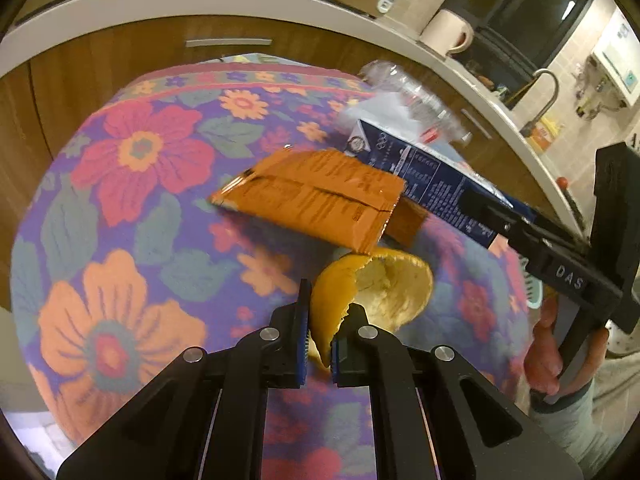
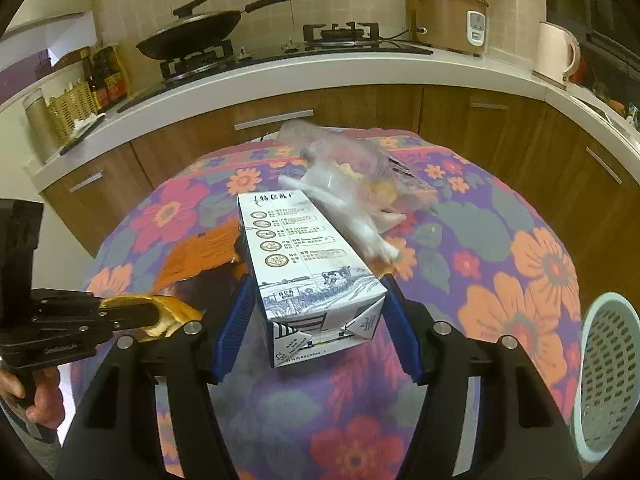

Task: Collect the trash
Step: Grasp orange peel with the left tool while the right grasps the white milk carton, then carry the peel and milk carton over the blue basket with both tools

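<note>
- L gripper (image 1: 320,344): I'm pinching orange peel (image 1: 376,284), jaws nearly closed on it.
- R gripper (image 2: 316,328): I'm clamping milk carton (image 2: 308,264), jaws wide, over floral tablecloth (image 2: 500,280).

This is a home kitchen. Ahead of the tongs, past the flowered tablecloth (image 2: 500,240), a white counter (image 2: 360,68) curves over wooden cabinets (image 2: 360,108). On it sit a gas hob (image 2: 340,34) with a black frying pan (image 2: 192,34), a rice cooker (image 2: 450,20) and a kettle (image 2: 556,52); a sink tap (image 1: 546,92) stands far right.
</note>
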`<state>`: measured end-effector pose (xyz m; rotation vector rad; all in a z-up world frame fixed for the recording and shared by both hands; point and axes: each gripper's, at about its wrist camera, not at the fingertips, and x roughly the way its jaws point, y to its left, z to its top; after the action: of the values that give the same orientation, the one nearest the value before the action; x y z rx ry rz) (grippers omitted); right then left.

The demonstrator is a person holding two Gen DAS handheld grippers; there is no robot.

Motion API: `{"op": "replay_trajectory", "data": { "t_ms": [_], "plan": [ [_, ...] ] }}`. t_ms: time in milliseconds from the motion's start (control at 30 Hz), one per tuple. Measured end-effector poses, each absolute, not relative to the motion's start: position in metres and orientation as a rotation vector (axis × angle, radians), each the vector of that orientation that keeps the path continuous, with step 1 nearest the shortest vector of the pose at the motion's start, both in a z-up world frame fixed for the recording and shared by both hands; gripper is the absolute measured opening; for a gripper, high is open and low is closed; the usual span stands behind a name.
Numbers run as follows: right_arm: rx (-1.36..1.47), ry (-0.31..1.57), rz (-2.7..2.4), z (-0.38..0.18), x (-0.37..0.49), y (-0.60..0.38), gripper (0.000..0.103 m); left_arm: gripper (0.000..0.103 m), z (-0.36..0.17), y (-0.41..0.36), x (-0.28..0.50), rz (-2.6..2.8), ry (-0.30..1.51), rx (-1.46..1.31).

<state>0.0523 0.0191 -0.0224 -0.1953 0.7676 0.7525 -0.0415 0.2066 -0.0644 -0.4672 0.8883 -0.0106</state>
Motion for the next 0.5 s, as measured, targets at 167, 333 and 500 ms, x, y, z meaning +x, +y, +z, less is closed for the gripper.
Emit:
{"op": "replay_trajectory", "data": {
  "t_ms": [167,333,500],
  "plan": [
    [-0.137,0.761,0.755,-0.015,0.037,-0.008,0.059,0.005,-0.062,0.181,-0.046,-0.064,0.881,-0.449],
    [-0.092,0.753,0.756,-0.009,0.024,-0.033,0.058,0.005,-0.060,0.166,-0.049,-0.101,0.878,-0.449],
    [-0.052,0.741,0.744,-0.005,0.017,-0.056,0.057,0.005,-0.054,0.155,-0.054,-0.127,0.868,-0.447]
  ]
}}
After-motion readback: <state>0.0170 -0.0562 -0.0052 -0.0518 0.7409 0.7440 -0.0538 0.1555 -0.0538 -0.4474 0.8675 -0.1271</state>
